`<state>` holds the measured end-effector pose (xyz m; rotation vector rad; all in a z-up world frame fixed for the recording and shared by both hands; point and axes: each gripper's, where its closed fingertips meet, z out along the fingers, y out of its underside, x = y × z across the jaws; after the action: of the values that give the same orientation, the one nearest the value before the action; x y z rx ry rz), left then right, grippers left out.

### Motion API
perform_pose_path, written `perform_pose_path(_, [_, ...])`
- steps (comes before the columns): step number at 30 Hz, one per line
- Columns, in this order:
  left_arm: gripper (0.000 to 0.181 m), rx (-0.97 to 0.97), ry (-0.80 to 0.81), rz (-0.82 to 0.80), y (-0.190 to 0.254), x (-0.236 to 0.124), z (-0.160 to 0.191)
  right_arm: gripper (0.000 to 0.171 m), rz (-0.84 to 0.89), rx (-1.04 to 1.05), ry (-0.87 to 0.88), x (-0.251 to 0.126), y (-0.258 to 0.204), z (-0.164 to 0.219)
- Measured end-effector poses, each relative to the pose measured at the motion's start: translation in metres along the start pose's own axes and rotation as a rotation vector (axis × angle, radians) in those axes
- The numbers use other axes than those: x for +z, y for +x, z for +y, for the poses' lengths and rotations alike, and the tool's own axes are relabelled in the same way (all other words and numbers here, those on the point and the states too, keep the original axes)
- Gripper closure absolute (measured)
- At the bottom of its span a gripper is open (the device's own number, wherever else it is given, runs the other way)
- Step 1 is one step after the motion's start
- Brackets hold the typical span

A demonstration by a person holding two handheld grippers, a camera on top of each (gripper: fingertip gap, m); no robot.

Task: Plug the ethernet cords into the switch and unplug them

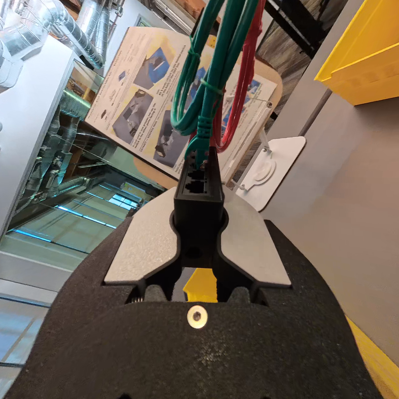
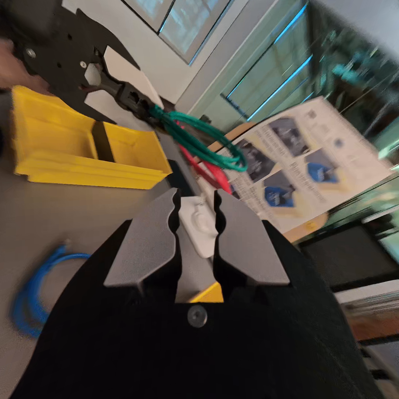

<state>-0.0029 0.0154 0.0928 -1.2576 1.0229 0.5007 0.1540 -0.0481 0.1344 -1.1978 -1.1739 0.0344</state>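
Observation:
My left gripper (image 1: 198,207) is shut on a black switch (image 1: 199,183) and holds it up above the grey table. A green cord (image 1: 203,90) is plugged into a far port of the switch, and a red cord (image 1: 244,86) hangs with it from the far end; the two nearest ports are bare. My right gripper (image 2: 197,194) is open and empty above the table. The right wrist view is blurred and shows the left gripper (image 2: 121,92) with the switch (image 2: 133,100), the green cord (image 2: 205,146) and the red cord (image 2: 216,172) dangling. A blue cord (image 2: 32,291) lies coiled on the table.
A yellow bin (image 2: 86,151) stands on the grey table (image 2: 64,216); it also shows in the left wrist view (image 1: 367,54). A printed sheet on a board (image 1: 151,97) leans on a white stand base (image 1: 269,170) at the table's far side. Windows and metal ducts lie beyond. The gap from one gripper's tips to the other's is roughly 20 cm.

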Motion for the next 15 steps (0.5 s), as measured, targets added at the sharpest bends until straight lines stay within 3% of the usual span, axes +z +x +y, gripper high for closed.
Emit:
perform_pose_path(4, [0.151,0.019,-0.010,-0.035,-0.010,-0.002,0.004,0.140,-0.134,0.358,-0.227,0.009,-0.037,0.035])
perform_pose_path(6, [0.152,0.006,-0.003,-0.033,-0.013,-0.003,0.003,0.142,-0.082,0.453,-0.341,0.013,-0.059,0.062])
perform_pose_path(11, [0.152,-0.046,0.028,-0.016,-0.018,-0.008,0.001,0.152,0.111,0.314,-0.481,0.011,-0.114,0.115])
perform_pose_path(15, [0.152,-0.070,0.052,0.000,-0.020,-0.012,-0.003,0.151,-0.123,0.348,-0.476,0.024,-0.189,0.122])
